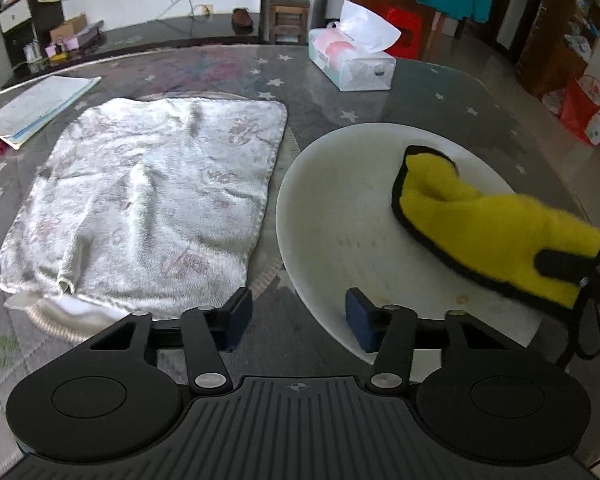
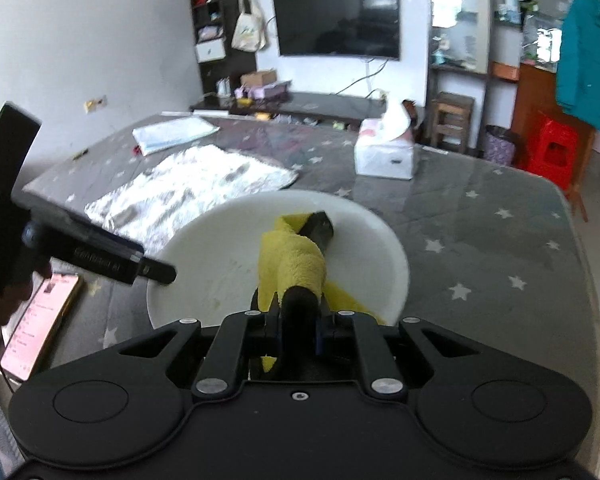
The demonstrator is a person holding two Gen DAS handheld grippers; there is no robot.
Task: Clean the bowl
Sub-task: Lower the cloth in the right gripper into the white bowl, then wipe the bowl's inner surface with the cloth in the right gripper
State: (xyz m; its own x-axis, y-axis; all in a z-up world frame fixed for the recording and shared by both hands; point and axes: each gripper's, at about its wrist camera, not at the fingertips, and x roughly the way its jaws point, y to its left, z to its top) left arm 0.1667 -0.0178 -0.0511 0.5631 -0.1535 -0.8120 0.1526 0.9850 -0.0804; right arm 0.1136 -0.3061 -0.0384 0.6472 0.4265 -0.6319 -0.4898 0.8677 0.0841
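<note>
A wide white bowl [image 1: 340,208] stands on the table, with faint stains inside. My left gripper [image 1: 298,312] is open and straddles the bowl's near left rim. One pad hangs over the inside, the other outside, and neither presses on the rim. In the right wrist view one of its fingers [image 2: 158,273] reaches over that rim of the bowl [image 2: 220,248]. My right gripper [image 2: 298,322] is shut on a yellow cloth [image 2: 296,260] with black trim. The cloth [image 1: 480,220] lies against the bowl's inner surface on the right side.
A white patterned towel [image 1: 148,200] lies flat to the left of the bowl. Behind stand a tissue box [image 1: 352,64] and a stack of papers [image 1: 40,104]. A phone [image 2: 40,320] with a lit screen lies near the table's front left edge. The star-patterned table cover [image 2: 480,240] stretches to the right.
</note>
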